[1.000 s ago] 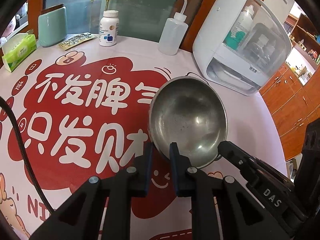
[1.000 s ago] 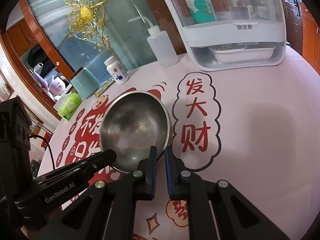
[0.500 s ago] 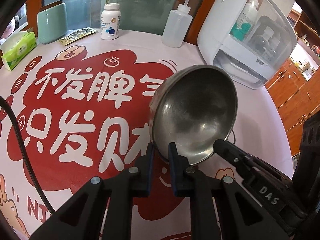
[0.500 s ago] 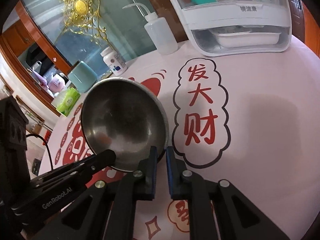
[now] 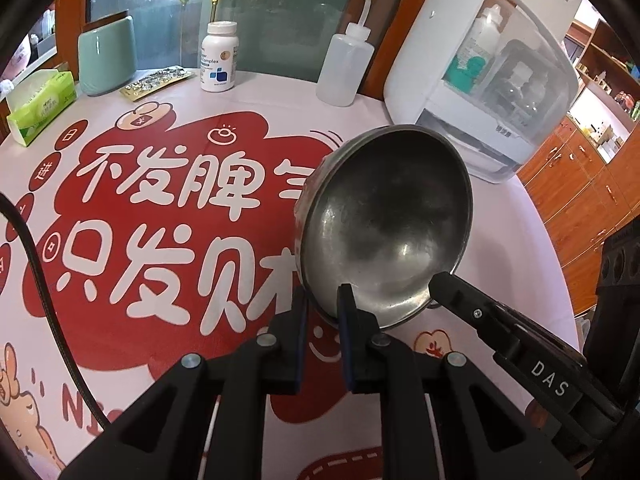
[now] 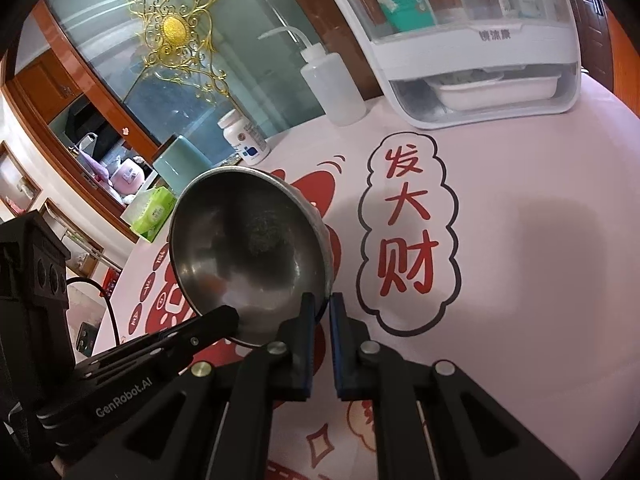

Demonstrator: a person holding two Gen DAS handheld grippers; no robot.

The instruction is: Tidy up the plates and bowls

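There are one metal bowl (image 5: 384,220), two tools, the left tool (image 5: 322,308) and the right tool (image 6: 322,312), one pill bottle (image 5: 219,58), one squeeze bottle (image 5: 344,68), one tissue pack (image 5: 40,104), one green container (image 5: 106,58) and one white cabinet (image 5: 480,76).

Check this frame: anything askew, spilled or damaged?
Only the steel bowl: it is tipped steeply up on edge, not sitting flat, with the left gripper and right gripper both pinching its near rim. No spill or damage visible; the tablecloth looks clean.

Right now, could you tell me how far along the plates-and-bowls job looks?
Nothing looks put away yet. In hand: the left gripper and right gripper both clamp the steel bowl by its rim, tilted above the tablecloth. Placing it remains; no other dishes show.
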